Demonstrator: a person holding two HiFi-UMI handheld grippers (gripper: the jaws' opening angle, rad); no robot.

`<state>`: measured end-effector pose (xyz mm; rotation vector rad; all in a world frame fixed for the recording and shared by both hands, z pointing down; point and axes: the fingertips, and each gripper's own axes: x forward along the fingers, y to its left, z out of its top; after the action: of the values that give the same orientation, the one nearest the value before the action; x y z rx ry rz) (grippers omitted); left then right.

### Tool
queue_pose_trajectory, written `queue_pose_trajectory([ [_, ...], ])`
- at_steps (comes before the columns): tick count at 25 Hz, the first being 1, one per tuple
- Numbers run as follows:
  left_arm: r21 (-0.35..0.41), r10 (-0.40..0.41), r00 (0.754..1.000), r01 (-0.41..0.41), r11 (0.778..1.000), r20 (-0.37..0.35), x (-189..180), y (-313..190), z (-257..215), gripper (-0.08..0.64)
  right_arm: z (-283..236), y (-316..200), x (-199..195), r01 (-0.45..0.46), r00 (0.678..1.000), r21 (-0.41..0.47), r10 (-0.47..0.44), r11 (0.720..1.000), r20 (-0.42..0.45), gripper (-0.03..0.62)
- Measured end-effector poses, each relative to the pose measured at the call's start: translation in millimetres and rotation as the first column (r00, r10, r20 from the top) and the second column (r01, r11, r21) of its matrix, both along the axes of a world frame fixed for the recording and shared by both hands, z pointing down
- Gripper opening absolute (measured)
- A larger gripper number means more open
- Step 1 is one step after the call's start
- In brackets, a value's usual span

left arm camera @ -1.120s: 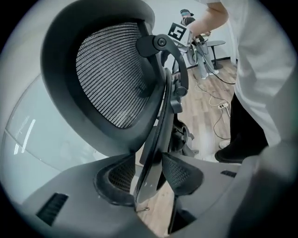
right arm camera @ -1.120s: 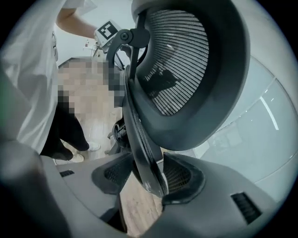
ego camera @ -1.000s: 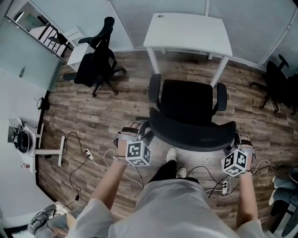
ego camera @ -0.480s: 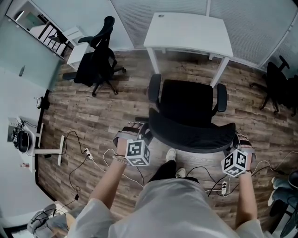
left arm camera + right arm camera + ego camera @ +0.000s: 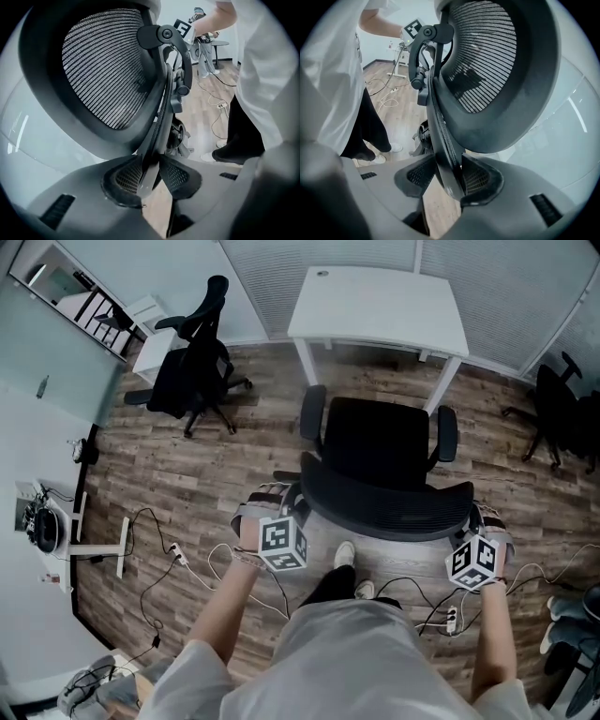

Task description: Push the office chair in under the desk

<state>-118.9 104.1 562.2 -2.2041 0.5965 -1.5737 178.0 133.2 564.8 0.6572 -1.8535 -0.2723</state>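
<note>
Hazard: uneven shove from left gripper point(image 5: 150, 177) and right gripper point(image 5: 451, 180), jaws just closed pinching backrest rim point(image 5: 386, 514), skewing office chair point(image 5: 380, 442) into desk leg point(image 5: 447, 381).

wood-plank floor point(image 5: 216, 474), office chair point(image 5: 380, 460) ctr, white desk point(image 5: 380, 306) just beyond, 2nd chair point(image 5: 187, 371) (upper left), loose cables point(image 5: 153, 515)

I count three black chairs: the middle chair point(image 5: 380, 451), the left chair point(image 5: 187, 371) and the right chair point(image 5: 555, 413), which is cut off at the edge. One white counter point(image 5: 375, 306) stands ahead. I hold two grippers, the left gripper point(image 5: 151, 180) and the right gripper point(image 5: 450, 180). Their fingers have just been closing, each pair onto the middle chair's back edge.
</note>
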Motion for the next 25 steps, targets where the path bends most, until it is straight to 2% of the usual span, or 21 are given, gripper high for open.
queue_pose_trajectory([
  [7, -0.031, -0.002, 1.0, 0.001, 1.0, -0.031, 6.5, -7.3, -0.5, 0.132, 1.9, -16.1, 6.8, -0.02, 1.0, -0.005, 0.02, 1.0, -0.017, 0.192],
  [25, -0.034, 0.0, 0.998, -0.002, 0.999, -0.064, 9.3, -45.0, 0.2, 0.13, 10.2, -57.0, 8.4, -0.069, 0.996, 0.009, 0.07, 0.998, -0.054, 0.199],
])
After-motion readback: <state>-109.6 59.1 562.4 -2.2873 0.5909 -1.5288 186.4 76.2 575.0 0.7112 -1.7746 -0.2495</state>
